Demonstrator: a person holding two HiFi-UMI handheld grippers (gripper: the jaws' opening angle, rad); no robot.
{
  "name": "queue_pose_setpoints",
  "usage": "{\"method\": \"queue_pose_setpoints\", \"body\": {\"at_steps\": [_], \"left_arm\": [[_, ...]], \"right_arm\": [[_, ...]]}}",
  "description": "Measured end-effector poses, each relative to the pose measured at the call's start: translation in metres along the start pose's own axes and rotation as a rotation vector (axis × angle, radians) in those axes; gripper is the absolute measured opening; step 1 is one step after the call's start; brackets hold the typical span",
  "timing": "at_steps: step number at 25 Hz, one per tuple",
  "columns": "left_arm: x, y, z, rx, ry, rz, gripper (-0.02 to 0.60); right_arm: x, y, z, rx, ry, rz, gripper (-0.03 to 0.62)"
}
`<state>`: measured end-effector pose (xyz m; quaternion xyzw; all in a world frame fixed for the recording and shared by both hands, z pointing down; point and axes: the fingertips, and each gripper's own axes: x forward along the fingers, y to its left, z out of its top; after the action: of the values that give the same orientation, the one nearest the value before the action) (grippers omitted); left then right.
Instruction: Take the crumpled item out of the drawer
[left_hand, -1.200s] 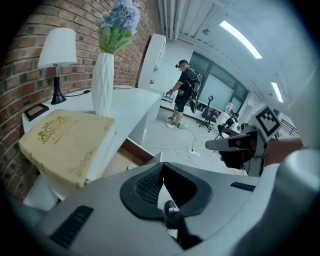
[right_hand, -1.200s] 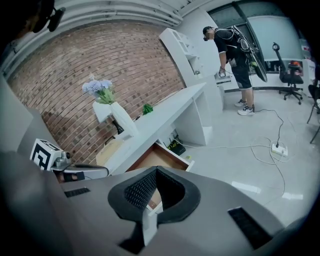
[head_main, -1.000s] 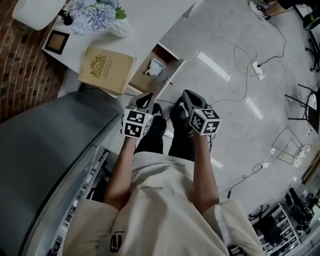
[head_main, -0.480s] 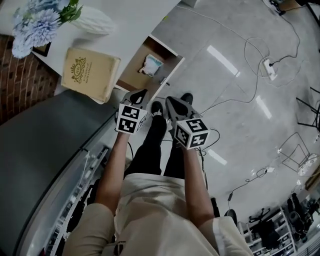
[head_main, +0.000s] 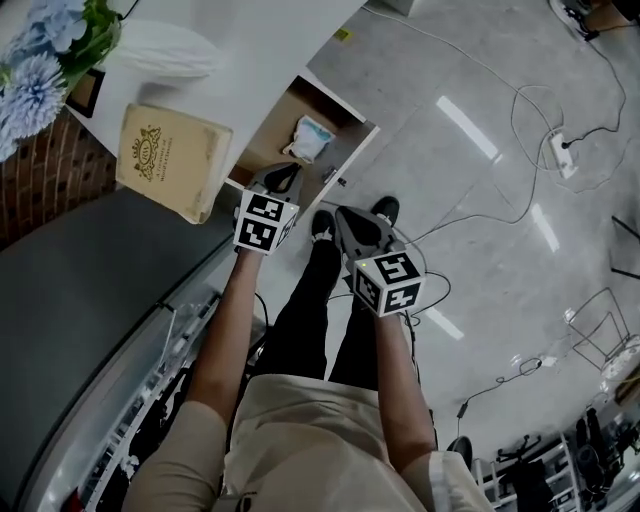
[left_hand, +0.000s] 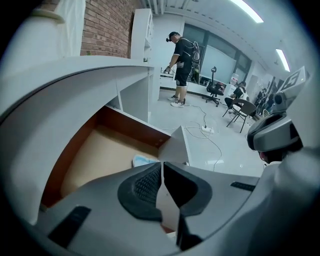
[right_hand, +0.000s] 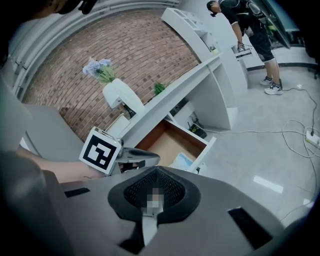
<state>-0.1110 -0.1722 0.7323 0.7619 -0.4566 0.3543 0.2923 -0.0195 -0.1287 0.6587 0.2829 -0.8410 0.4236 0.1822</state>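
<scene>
The drawer (head_main: 262, 150) stands pulled out from the white counter, its brown floor bare except for the crumpled pale blue and white item (head_main: 309, 138) near its front right corner. My left gripper (head_main: 283, 177) hangs shut and empty just above the drawer's near side, short of the item. In the left gripper view the jaws (left_hand: 161, 169) are pressed together and the item (left_hand: 144, 160) peeks out just beyond them in the drawer (left_hand: 95, 155). My right gripper (head_main: 344, 215) is shut and empty over the floor, right of the drawer. From the right gripper view (right_hand: 156, 173) the item (right_hand: 183, 161) shows too.
A tan book (head_main: 172, 160) and a white vase (head_main: 160, 50) with blue flowers sit on the counter. A dark grey surface (head_main: 80, 300) fills the left. Cables and a power strip (head_main: 563, 150) lie on the floor. A person (left_hand: 181, 50) stands far off near chairs (left_hand: 240, 107).
Both grippers have sunk, and the left one has come closer to the drawer's near edge. The jaws of both stay shut. The crumpled item has not moved.
</scene>
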Motion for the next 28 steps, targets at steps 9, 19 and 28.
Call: {"method": "queue_pose_setpoints", "body": {"at_steps": [9,19,28], "left_arm": [[0.046,0.014,-0.020,0.007,0.101,0.037,0.058],[0.087,0.043,-0.029,-0.053,0.148,0.122,0.107],[0.116,0.064,-0.042,-0.092,0.211,0.167,0.182]], "right_arm": [[0.009,-0.035,0.006,0.028,0.010,0.009,0.025],[0.022,-0.053,0.008,0.002,0.061,0.064,0.025],[0.043,-0.085,0.008,-0.005,0.129,0.082,0.025]]}}
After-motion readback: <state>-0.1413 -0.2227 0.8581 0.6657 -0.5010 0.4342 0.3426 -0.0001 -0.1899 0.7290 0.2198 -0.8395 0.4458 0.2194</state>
